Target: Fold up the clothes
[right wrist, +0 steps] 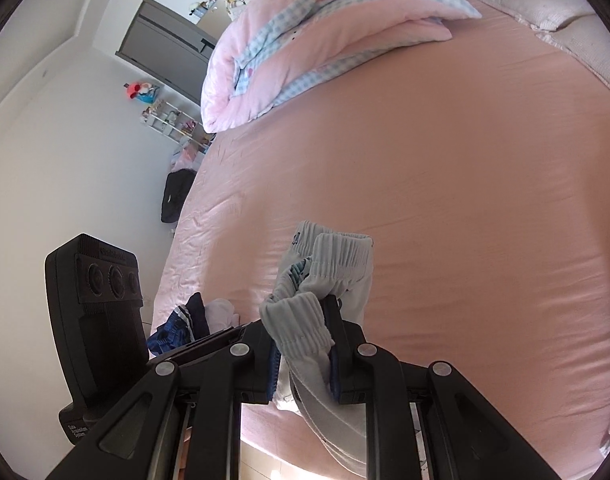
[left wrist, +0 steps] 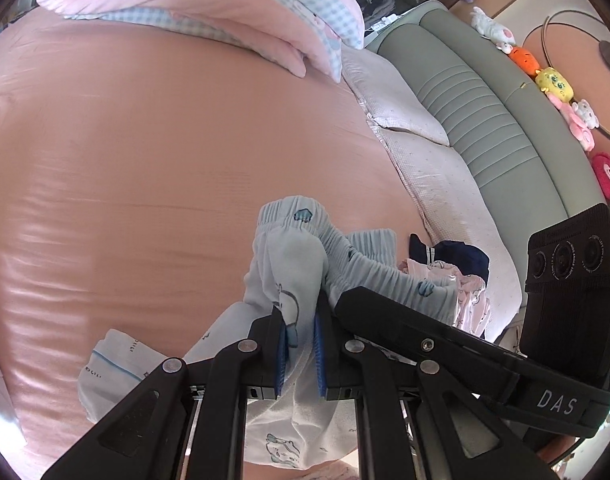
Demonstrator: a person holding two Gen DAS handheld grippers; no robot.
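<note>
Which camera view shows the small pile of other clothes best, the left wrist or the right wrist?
The left wrist view: the pile of other clothes shows a dark garment and a pink printed one beside the light blue pants. In the right wrist view the pile sits partly behind the tongs' frame.

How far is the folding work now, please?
Nothing looks folded yet. In hand: both tongs, left and right, grip the light blue pants, bunched above the pink bed sheet. Left: a small pile of clothes lies unfolded near the pillow.
</note>
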